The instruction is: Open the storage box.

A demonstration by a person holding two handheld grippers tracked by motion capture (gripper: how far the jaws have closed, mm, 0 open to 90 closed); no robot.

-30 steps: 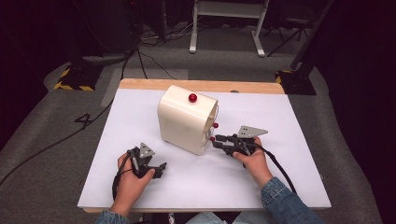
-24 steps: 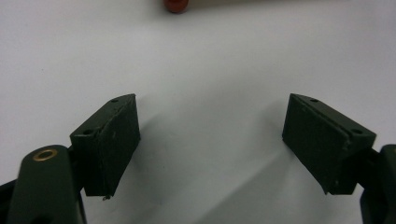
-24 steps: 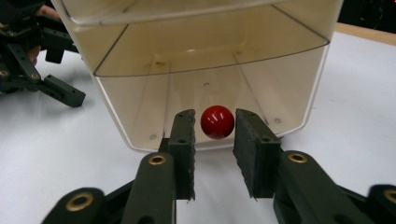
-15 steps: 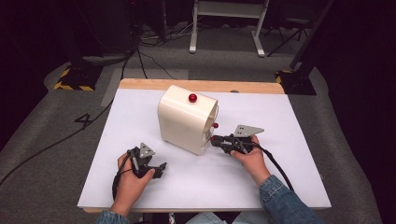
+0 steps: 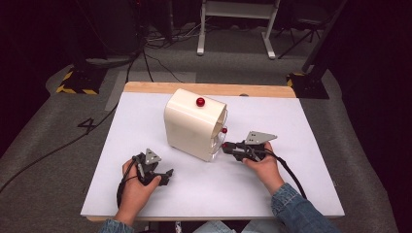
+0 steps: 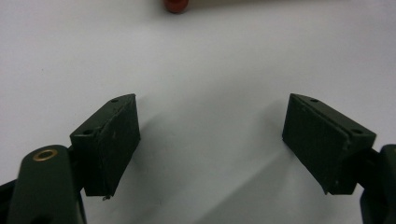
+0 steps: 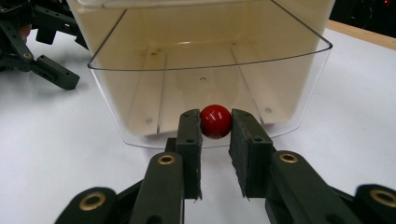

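**Two grippers, two red knobs, one cream box**

The right gripper [image 7: 215,122] is pinching one red knob [image 7: 215,121] at the cream box's [image 5: 192,125] clear front. A second knob [image 5: 200,101] is sitting on top. The left gripper [image 6: 212,140] is resting wide apart, holding nothing, on the white table [image 5: 145,116].

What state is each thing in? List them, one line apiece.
Cream box: upright on the table, clear front drawer pulled out.
Red drawer knob: pinched between the jaws.
Red top knob: untouched.
Right claw: shut on the drawer knob.
Left claw: open, holding nothing, over bare table.
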